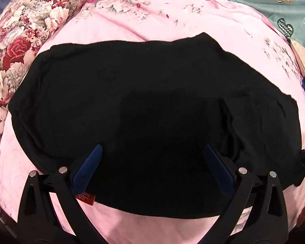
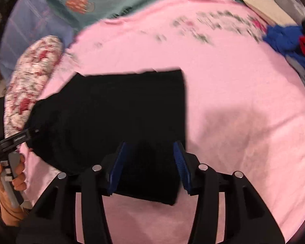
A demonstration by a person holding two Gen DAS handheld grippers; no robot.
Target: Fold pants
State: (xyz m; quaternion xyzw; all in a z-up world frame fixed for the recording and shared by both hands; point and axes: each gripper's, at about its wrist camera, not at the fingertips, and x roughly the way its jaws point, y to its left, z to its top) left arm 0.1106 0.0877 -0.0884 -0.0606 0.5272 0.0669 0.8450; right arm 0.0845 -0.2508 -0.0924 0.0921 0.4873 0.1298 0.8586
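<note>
The black pants [image 1: 132,101] lie folded in a wide flat bundle on the pink sheet [image 1: 172,16]. A red size tag [image 1: 85,199] sticks out at their near edge. My left gripper [image 1: 152,148] is open, its blue pads spread wide just above the near part of the pants. In the right wrist view the pants [image 2: 116,111] lie left of centre. My right gripper [image 2: 150,144] is open over their near right corner, and the cloth lies loose between the pads. The left gripper [image 2: 14,140] shows there at the far left, held by a hand.
A floral red and white pillow [image 1: 20,40] lies left of the pants, also in the right wrist view [image 2: 32,77]. A green sheet with hearts [image 1: 274,0] lies behind. A pile of blue and red clothes [image 2: 290,40] sits at the right.
</note>
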